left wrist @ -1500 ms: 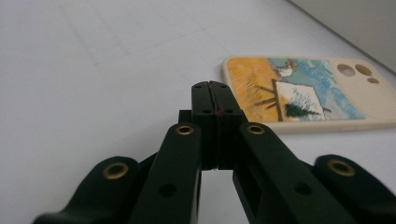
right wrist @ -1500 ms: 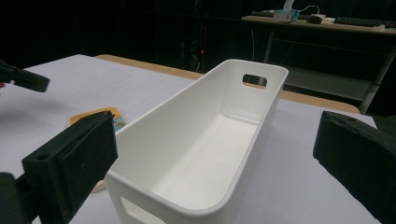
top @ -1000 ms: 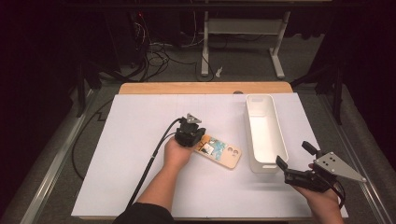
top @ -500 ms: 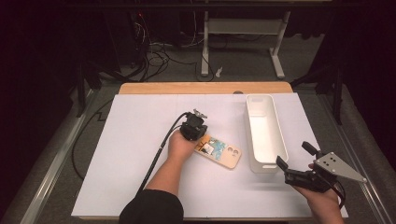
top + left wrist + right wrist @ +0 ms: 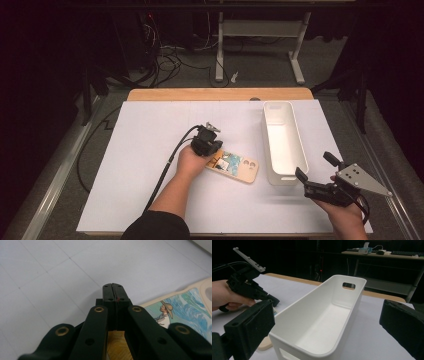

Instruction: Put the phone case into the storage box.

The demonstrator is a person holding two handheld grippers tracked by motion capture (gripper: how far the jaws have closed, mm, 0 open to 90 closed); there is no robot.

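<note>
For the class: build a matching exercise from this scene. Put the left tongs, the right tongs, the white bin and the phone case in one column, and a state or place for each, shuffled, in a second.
1. left tongs
2. right tongs
3. white bin
4. phone case

a. empty, upright
b. jaws spread wide
c. flat on the table, picture side up
d. jaws closed together

Pairs: 1-d, 2-b, 3-a, 4-c
</note>
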